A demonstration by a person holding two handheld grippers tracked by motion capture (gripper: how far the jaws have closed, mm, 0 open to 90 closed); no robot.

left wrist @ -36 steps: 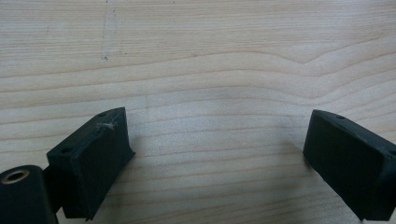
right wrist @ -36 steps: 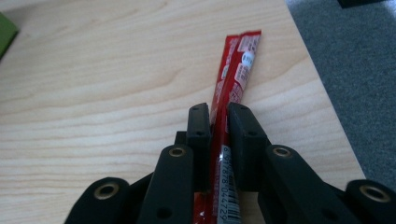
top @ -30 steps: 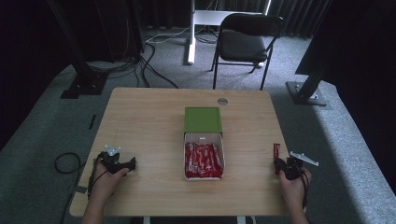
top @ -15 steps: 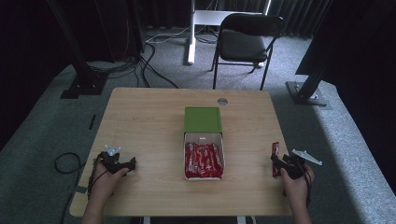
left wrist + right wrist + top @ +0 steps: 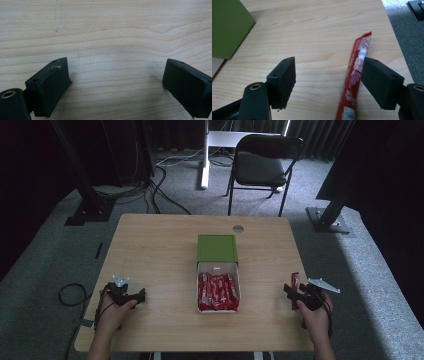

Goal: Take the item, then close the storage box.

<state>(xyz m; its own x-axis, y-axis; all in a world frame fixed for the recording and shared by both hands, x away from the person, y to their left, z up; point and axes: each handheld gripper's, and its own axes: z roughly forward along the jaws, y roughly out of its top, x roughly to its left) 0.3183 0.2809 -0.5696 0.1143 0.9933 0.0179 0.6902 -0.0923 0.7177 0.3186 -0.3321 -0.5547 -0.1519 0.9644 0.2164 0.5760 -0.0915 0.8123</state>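
Observation:
A red snack bar (image 5: 355, 75) lies flat on the wooden table (image 5: 160, 250) near its right edge, also seen as the red bar (image 5: 294, 287). My right gripper (image 5: 328, 80) straddles it with its jaws apart; they have just been opening, and the bar rests loose by the right-hand jaw with neither pad pressing on it. In the high view the right gripper (image 5: 290, 291) sits at the table's right side. My left gripper (image 5: 141, 295) rests at the front left. Over bare wood, the left gripper (image 5: 116, 85) stands open and empty.
At the table's middle stands a white box (image 5: 218, 268) packed with several red bars (image 5: 218, 292), its green lid (image 5: 216, 248) lying just behind it; the lid's corner (image 5: 227, 27) shows at the left. A black chair (image 5: 260, 167) stands beyond the table.
The right gripper's jaws have spread apart and let go of the red bar, which now lies on the table between them. The left hand has kept still.

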